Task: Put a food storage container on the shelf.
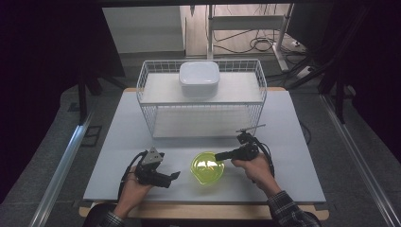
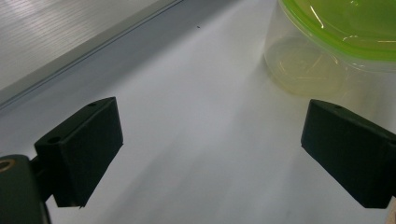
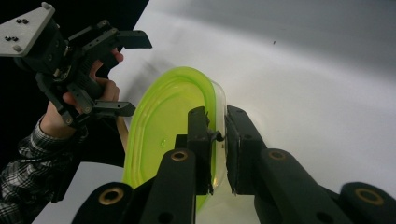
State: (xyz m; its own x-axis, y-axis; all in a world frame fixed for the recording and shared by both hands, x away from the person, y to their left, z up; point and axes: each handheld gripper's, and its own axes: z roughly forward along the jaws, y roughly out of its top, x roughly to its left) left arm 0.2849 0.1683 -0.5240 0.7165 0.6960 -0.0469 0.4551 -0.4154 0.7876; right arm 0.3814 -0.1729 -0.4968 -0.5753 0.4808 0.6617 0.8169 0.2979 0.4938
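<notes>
Counter (image 1: 293, 142): carrying everything, reaching from the near edge to the far edge.
Wire basket (image 1: 156, 101): standing at the far middle of the counter, well behind both hands.
Tub (image 1: 199, 78): sitting on the upper level of the wire basket, near its middle.
Container (image 1: 207, 168): resting on the counter near the front, between the two grippers.
Left gripper (image 1: 174, 176): hovering just left of the container, apart from it, jaws pointing toward it.
Right gripper (image 1: 218, 156): reaching in from the right, jaws closing on the container's rim, one inside, one outside.
</notes>
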